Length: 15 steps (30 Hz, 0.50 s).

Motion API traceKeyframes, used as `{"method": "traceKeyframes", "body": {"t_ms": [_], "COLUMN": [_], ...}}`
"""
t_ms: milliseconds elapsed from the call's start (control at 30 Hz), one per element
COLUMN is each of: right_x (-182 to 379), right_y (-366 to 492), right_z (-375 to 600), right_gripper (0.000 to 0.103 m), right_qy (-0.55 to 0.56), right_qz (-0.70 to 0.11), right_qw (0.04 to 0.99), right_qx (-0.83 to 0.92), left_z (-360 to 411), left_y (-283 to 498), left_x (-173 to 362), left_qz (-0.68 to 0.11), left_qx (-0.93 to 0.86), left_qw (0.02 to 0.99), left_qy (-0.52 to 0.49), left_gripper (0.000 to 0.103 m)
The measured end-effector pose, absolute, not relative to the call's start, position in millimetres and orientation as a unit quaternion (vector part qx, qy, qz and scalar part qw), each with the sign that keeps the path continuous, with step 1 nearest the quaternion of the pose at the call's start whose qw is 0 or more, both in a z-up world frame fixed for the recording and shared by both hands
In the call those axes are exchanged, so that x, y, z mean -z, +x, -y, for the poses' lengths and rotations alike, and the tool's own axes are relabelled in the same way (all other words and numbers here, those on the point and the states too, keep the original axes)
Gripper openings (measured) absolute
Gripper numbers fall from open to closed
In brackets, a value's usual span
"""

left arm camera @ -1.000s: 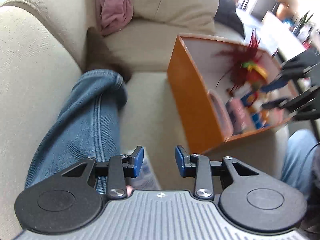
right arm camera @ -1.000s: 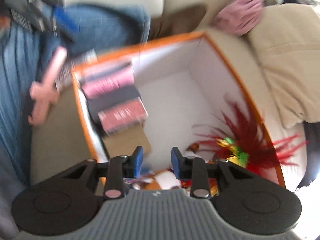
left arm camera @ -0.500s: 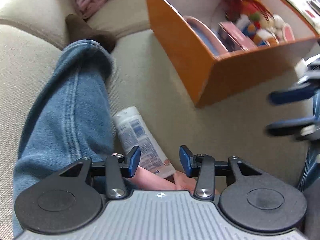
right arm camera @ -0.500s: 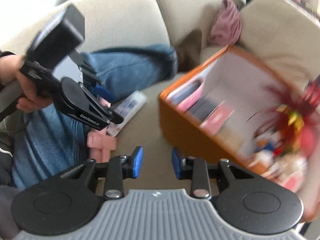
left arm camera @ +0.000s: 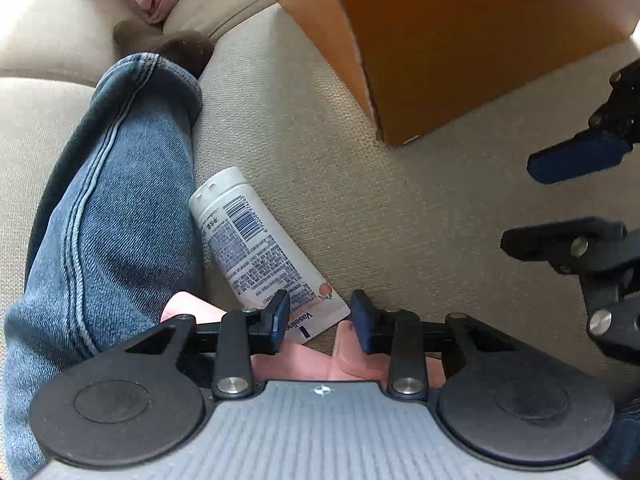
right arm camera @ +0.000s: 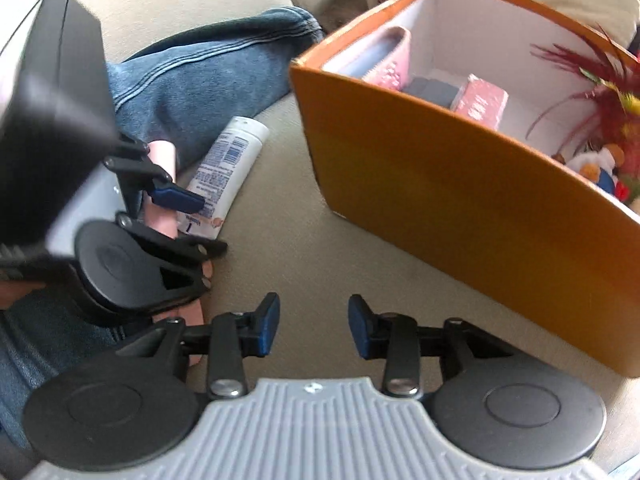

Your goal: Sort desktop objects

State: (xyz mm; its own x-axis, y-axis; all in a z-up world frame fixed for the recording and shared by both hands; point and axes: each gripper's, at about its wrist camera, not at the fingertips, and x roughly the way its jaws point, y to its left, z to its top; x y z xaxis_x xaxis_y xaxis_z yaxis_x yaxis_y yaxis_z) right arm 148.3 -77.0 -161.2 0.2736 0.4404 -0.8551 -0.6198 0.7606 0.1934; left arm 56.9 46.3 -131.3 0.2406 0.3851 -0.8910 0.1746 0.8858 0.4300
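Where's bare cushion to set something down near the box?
Free: the cushion strip between the white tube and the orange box. Crowded: beside the jeans leg, where tube and pink object lie under the left gripper.

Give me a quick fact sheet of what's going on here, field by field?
setting: beige fabric sofa
loose item: white lotion tube, lying flat beside a jeans-clad leg
second item: pink object under the tube's flat end
container: orange cardboard box, open, already holding items
left gripper: over the tube's flat end, jaws closing, not yet pressing
right gripper: nothing between its jaws, opening
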Motion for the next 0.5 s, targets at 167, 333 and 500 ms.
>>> {"method": "traceKeyframes", "body": {"t_ms": [167, 333, 500], "right_x": [165.6, 166.3, 160.5], "right_y": [146.7, 142.9, 147.3], "right_z": [80.1, 79.3, 76.7], "right_gripper": [0.04, 0.04, 0.04], "right_qy": [-0.08, -0.079, -0.038], "right_qz": [-0.504, -0.506, -0.5], "right_qw": [0.79, 0.786, 0.785], "right_qx": [-0.338, -0.346, -0.364], "left_z": [-54.4, -74.5, -91.9], "left_y": [52.7, 41.8, 37.0], "left_x": [122.1, 92.1, 64.7], "left_qz": [-0.603, -0.57, -0.562], "left_qx": [-0.075, -0.071, -0.07], "left_qw": [0.763, 0.798, 0.813], "left_qy": [0.222, 0.183, 0.132], "left_gripper": [0.0, 0.0, 0.0]}}
